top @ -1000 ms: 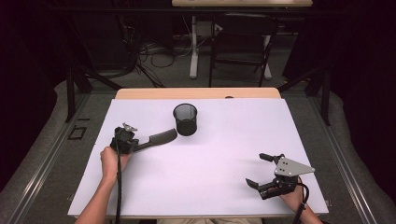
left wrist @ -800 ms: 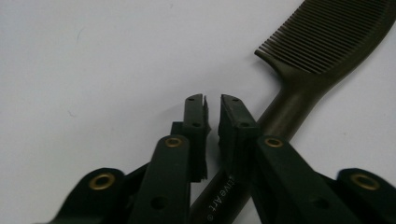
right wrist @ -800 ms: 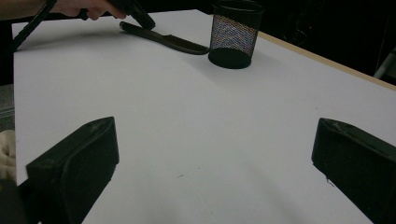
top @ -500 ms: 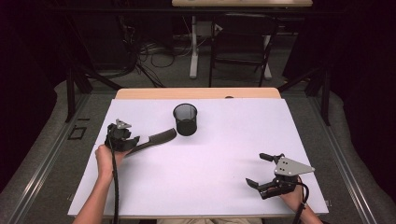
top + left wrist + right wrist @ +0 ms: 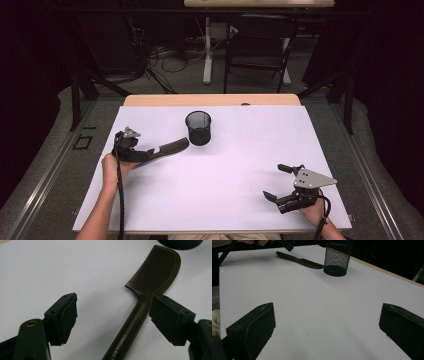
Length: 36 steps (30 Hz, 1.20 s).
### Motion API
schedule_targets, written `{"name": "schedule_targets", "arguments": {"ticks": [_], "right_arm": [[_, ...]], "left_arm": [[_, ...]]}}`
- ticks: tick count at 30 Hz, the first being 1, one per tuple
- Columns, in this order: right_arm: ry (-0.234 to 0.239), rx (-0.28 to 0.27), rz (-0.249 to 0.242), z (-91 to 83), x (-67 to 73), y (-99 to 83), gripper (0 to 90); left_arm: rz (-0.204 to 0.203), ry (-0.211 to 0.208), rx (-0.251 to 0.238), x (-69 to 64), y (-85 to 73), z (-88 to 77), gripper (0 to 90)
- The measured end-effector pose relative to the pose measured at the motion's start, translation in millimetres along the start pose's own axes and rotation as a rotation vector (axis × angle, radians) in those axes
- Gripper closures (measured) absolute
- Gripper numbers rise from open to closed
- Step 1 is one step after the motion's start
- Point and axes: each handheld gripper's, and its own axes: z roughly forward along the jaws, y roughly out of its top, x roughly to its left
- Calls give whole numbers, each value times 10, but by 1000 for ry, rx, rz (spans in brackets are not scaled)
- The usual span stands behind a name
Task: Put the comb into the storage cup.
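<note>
The left tongs (image 5: 113, 315) were spread wide astride the handle of the dark comb (image 5: 147, 290), positioned, apparently, to grasp it. The comb lay flat on the table (image 5: 225, 190), its fine teeth near the mesh cup (image 5: 198, 128). The right tongs (image 5: 327, 332) were spread, holding nothing.

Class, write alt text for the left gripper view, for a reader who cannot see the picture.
A dark comb lies on a white table, its handle running between the open jaws of the left gripper; one jaw seems to overlap the handle's edge, though contact cannot be told. The base of a black cup peeks in at the top.
</note>
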Motion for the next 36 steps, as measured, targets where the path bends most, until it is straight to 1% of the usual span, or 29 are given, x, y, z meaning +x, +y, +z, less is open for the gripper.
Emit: {"name": "schedule_targets", "arguments": {"ticks": [4,6,7,12,17,22,26,28,32,34,36], "right_arm": [[0,6,-4,0,-1,2,3],[0,5,-3,1,-1,2,3],[0,6,-4,1,-1,2,3],[3,5,0,3,-1,0,3],[2,5,-1,3,0,1,3],[3,7,6,9,1,-2,3],[3,7,6,14,-7,-6,3],[2,10,12,19,-7,-10,3],[3,15,11,27,-6,-9,3],[4,17,10,31,-4,-8,3],[5,20,8,31,-4,-7,3]], "left_arm": [[11,-18,-1,-16,7,6,154],[16,-24,-6,-26,10,8,152],[23,-25,-9,-26,13,6,147],[35,-32,-12,-43,21,3,98],[61,-40,-14,-60,40,-8,46],[94,-58,-9,-68,71,-22,3],[130,-67,3,-81,92,-33,0],[147,-78,8,-93,98,-35,0],[181,-91,25,-112,109,-40,0],[204,-87,41,-125,119,-40,0],[216,-95,50,-133,124,-39,0]]}}
